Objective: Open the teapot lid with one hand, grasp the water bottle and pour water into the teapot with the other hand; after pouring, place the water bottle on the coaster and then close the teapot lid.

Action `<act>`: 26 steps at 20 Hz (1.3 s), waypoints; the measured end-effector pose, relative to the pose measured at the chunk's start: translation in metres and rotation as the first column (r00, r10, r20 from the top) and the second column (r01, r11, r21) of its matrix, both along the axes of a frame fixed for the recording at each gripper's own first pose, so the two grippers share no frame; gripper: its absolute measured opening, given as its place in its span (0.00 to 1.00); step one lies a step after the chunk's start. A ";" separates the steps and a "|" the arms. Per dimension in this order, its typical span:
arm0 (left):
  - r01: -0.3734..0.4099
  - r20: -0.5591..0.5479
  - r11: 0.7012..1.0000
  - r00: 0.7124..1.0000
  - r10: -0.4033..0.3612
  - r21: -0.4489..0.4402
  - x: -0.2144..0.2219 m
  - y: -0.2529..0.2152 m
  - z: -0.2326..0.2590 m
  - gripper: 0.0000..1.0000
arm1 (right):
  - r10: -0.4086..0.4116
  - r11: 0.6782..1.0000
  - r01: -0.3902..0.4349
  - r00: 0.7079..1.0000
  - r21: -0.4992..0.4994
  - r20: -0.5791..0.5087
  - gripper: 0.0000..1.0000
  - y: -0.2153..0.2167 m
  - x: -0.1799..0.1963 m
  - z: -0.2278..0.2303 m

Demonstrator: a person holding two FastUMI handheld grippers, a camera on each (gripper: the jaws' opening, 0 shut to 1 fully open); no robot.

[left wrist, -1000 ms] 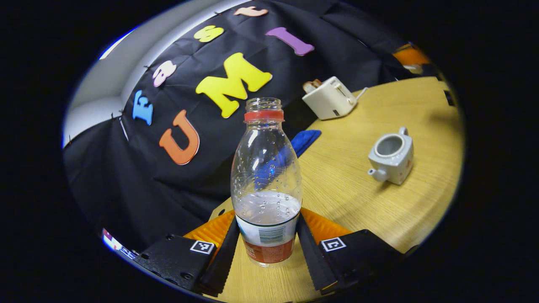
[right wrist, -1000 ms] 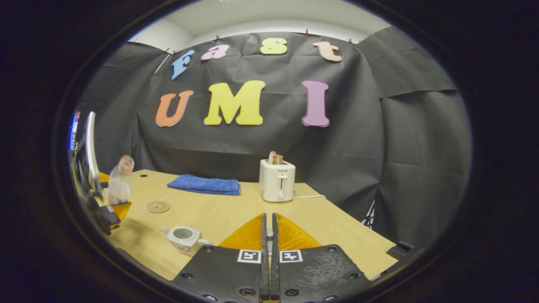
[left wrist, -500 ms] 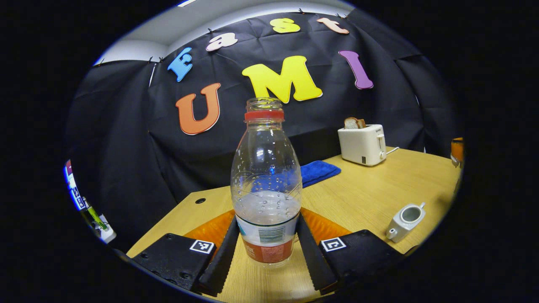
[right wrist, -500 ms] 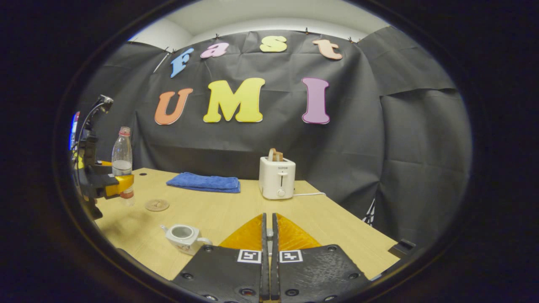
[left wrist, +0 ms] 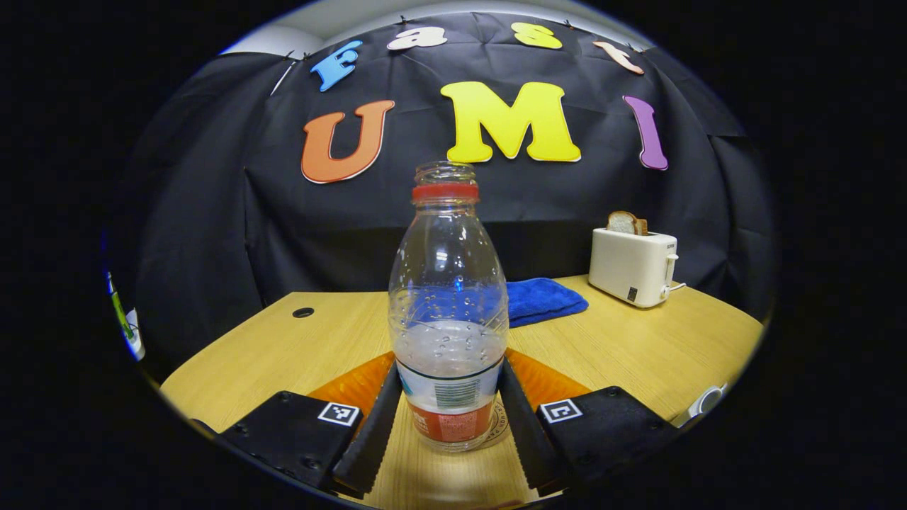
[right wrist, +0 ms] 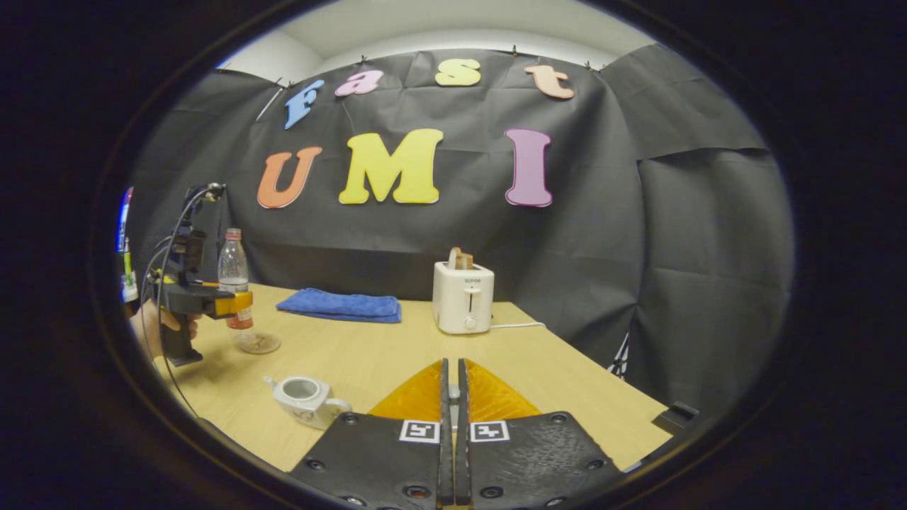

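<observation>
A clear water bottle [left wrist: 448, 283] with a red neck ring, no cap and a little water stands upright between the fingers of my left gripper [left wrist: 448, 370], which is shut on its labelled lower part. Its base is at the round coaster [left wrist: 500, 425]; I cannot tell if they touch. In the right gripper view the bottle [right wrist: 233, 269] and left gripper [right wrist: 227, 304], held by a hand, are over the coaster [right wrist: 259, 343] at far left. The white teapot [right wrist: 303, 398] sits lidless nearer me. My right gripper [right wrist: 451, 368] is shut; a pale sliver of the lid shows between its fingers.
A white toaster [right wrist: 463, 306] with bread in it stands at the back of the wooden table [right wrist: 397, 354], its cord trailing right. A folded blue cloth [right wrist: 340, 306] lies to the toaster's left. The teapot's edge [left wrist: 703, 402] peeks in at the lower right of the left gripper view.
My left gripper has swung the bottle back from a tilt to upright and carried it away from the teapot to the coaster. The right gripper has stayed still and shut.
</observation>
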State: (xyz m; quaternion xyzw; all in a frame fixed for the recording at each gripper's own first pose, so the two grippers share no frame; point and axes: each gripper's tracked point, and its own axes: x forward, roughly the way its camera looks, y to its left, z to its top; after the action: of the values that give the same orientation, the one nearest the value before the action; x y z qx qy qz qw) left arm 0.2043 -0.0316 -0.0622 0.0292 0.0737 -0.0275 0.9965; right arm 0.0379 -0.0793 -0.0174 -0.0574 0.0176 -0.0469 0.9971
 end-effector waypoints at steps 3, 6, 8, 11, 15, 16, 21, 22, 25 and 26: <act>0.016 0.016 1.000 1.000 -0.016 -0.008 0.008 -0.007 0.001 0.77 | 0.000 1.000 0.000 1.000 0.001 -0.012 0.01 0.000 0.002 -0.005; 0.019 0.019 1.000 1.000 -0.019 0.014 0.014 -0.010 0.001 0.78 | 0.001 1.000 -0.001 1.000 -0.004 -0.015 0.01 0.001 0.002 -0.007; 0.012 0.008 1.000 1.000 -0.012 0.020 0.017 -0.007 -0.005 0.78 | 0.003 1.000 -0.003 1.000 -0.005 -0.019 0.01 0.003 0.004 -0.009; 0.016 0.013 1.000 1.000 -0.016 0.006 0.020 -0.008 -0.007 0.78 | 0.003 1.000 -0.003 1.000 -0.006 -0.021 0.01 0.003 0.005 -0.009; 0.034 0.005 0.999 0.999 -0.034 -0.004 0.015 -0.012 -0.009 0.81 | 0.002 1.000 -0.002 1.000 -0.004 -0.024 0.01 0.003 0.005 -0.011; 0.039 0.010 0.999 0.999 -0.039 -0.005 0.016 -0.014 -0.007 0.81 | 0.002 1.000 -0.002 1.000 -0.005 -0.025 0.01 0.003 0.005 -0.011; 0.048 0.030 0.999 0.998 -0.048 -0.011 0.005 -0.019 0.006 0.97 | 0.006 1.000 -0.006 1.000 -0.011 -0.031 0.01 0.005 0.005 -0.013; 0.053 0.035 0.998 0.998 -0.053 -0.014 0.002 -0.022 0.008 0.98 | 0.007 1.000 -0.007 0.999 -0.013 -0.031 0.01 0.007 0.005 -0.013; 0.061 0.050 0.998 0.997 -0.061 -0.007 -0.006 -0.025 0.016 0.99 | 0.014 1.000 -0.015 0.999 -0.019 -0.030 0.01 0.012 0.003 -0.014; 0.066 0.055 0.998 0.996 -0.065 -0.003 -0.006 -0.026 0.017 0.98 | 0.018 1.000 -0.018 0.999 -0.021 -0.027 0.01 0.014 0.002 -0.013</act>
State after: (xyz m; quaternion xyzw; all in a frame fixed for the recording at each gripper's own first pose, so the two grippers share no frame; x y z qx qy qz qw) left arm 0.1981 -0.0579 -0.0454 0.0302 0.0455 -0.0595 0.9967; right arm 0.0403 -0.0648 -0.0306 -0.0690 0.0302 -0.0373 0.9965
